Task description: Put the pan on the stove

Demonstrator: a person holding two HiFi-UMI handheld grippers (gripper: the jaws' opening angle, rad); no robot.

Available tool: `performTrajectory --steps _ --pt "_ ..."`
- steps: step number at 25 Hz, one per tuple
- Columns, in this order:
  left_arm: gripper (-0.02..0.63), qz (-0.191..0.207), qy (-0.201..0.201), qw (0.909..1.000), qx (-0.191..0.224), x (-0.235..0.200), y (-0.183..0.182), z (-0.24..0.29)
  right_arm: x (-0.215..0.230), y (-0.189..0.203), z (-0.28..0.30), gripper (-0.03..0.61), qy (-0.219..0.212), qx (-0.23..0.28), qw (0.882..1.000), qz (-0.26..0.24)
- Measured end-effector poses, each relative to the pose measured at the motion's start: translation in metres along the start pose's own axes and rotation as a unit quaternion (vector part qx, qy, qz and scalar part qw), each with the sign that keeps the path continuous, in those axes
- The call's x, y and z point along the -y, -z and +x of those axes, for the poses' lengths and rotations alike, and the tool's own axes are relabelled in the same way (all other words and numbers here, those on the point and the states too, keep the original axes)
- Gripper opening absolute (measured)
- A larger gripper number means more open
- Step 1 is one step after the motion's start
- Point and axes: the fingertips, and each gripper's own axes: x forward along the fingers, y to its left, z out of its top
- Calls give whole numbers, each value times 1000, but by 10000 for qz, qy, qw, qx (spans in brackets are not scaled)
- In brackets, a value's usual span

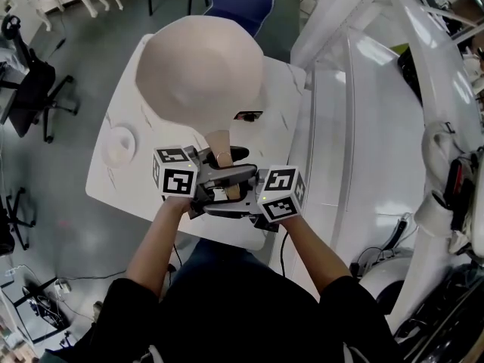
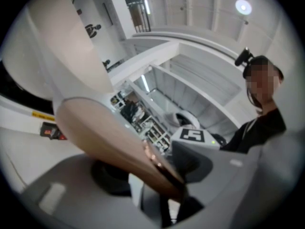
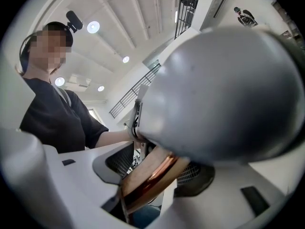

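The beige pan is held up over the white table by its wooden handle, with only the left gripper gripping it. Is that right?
Not quite: both grippers grip it. The right gripper view shows the right gripper closed on the wooden handle, just as the left gripper is. The rest holds: the beige pan is held up over the white table.
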Motion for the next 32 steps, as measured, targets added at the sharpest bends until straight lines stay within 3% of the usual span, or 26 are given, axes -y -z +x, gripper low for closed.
performTrajectory --steps 8,32 --pt "252 -145 3 9998 147 -29 -26 -3 30 -22 3 235 -37 -69 9998 157" --pt "261 -551 -107 9972 487 -74 -48 7 75 -32 -6 233 -57 -433 9968 673"
